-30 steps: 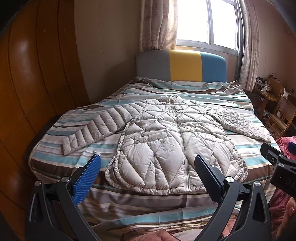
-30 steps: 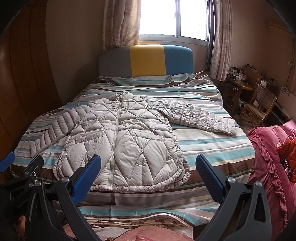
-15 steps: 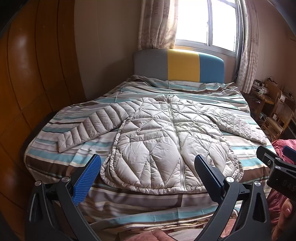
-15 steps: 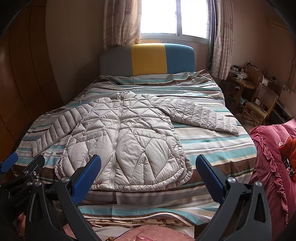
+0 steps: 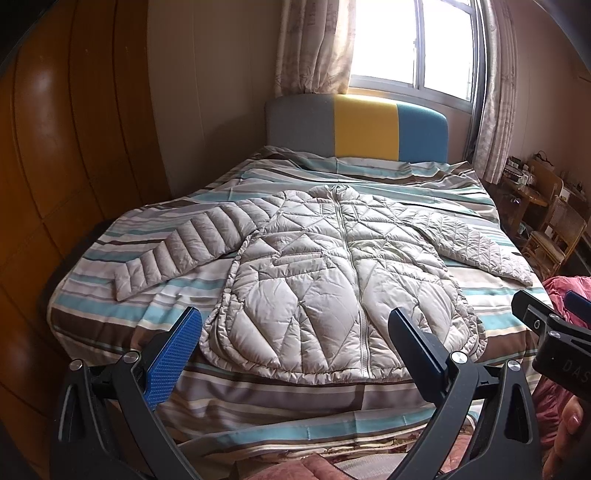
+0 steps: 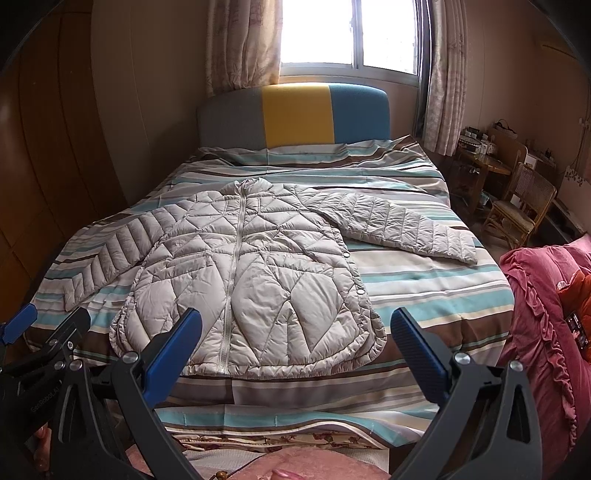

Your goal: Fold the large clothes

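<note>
Left wrist: jacket (image 5: 332, 280) flat on bed (image 5: 258, 398), both grippers apparently spread, empty.

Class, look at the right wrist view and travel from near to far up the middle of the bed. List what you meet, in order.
Right gripper → jacket hem → jacket collar → striped bedcover → headboard → window.

Bedroom. Bed (image 5: 258, 413) with brown, teal and white striped cover; padded headboard (image 5: 356, 127) in grey, yellow and blue panels. Bright window (image 6: 349, 33) behind it, patterned curtains (image 6: 242, 40) either side. Wooden wardrobe panelling (image 5: 62, 147) at left. Wicker chair (image 6: 521, 206) and cluttered wooden side table (image 6: 484, 162) at right. Pink ruffled bedding (image 6: 543, 314) nearby.
</note>
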